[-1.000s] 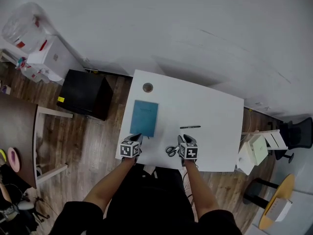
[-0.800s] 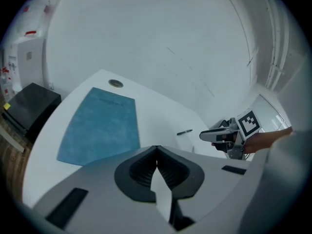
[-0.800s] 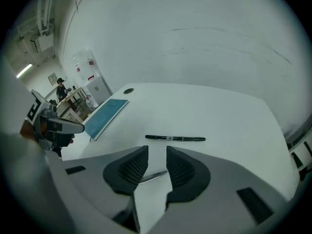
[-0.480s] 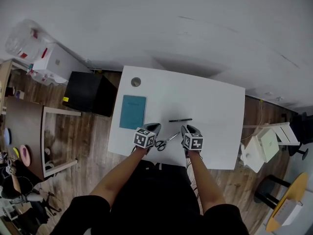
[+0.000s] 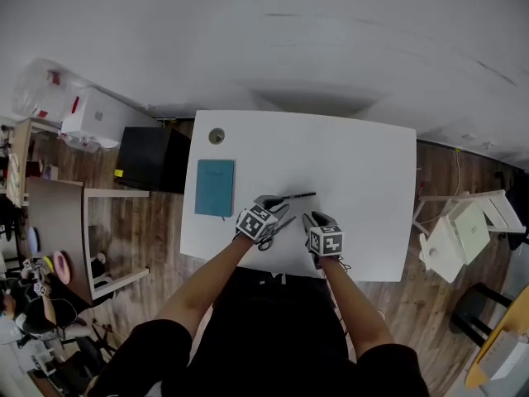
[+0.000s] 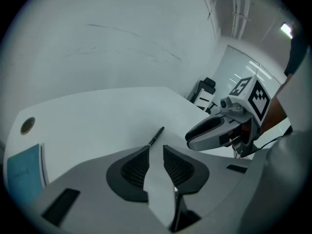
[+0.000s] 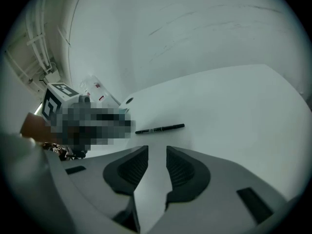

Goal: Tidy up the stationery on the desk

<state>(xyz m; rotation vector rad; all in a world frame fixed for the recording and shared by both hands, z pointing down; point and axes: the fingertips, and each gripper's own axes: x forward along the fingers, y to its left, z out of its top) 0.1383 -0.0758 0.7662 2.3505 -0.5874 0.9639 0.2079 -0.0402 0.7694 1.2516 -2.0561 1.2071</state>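
Note:
A white desk (image 5: 364, 180) carries a blue notebook (image 5: 215, 188) at the left, a black pen (image 5: 299, 195) in the middle and dark-handled scissors (image 5: 268, 240) near the front edge. My left gripper (image 5: 273, 203) hovers over the scissors, tips close to the pen (image 6: 156, 136). Its jaws (image 6: 155, 150) have just been opening; only bare desk shows between the pads, so it is open. To its right, my right gripper (image 5: 314, 220) is open too, with nothing in it (image 7: 157, 150). It points at the pen (image 7: 160, 128).
A small round roll (image 5: 216, 136) lies in the desk's far left corner. A black cabinet (image 5: 149, 160) stands left of the desk, with a wooden table (image 5: 58, 222) nearer me. White stools (image 5: 459, 230) stand to the right.
My left gripper has left the notebook and swung right to the scissors and the pen, and its jaws have opened. My right gripper has shifted a little.

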